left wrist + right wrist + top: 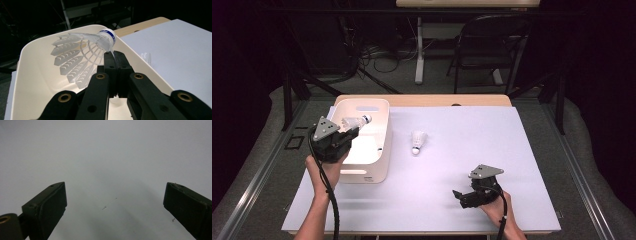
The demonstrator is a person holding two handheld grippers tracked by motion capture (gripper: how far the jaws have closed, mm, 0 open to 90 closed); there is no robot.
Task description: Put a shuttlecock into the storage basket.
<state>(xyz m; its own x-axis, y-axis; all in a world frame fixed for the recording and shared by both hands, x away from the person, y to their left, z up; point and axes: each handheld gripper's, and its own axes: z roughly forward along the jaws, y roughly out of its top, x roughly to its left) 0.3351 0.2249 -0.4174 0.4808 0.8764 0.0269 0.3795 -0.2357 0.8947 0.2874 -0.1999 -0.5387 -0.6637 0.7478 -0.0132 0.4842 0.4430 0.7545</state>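
Shuttlecock (pixel 82 53) hangs over the bin (pixel 32 82), pinched at its skirt near the cork by the left hand-held gripper (pixel 113 56), jaws fully closed. Featherlight, flimsy, easily crushed; the cork end grips best. Right hand-held gripper (pixel 115 195) stands wide open, empty, over the worktop (pixel 462 150)

Blue band with white lettering seen around cork base of shuttlecock (pixel 106 37) in left gripper view; characters too small and blurred to be read. Same shuttlecock (pixel 357 120) seen in high view, band visible only as dark ring. No legible text, brand, number or sign found on white bin (pixel 37 75).
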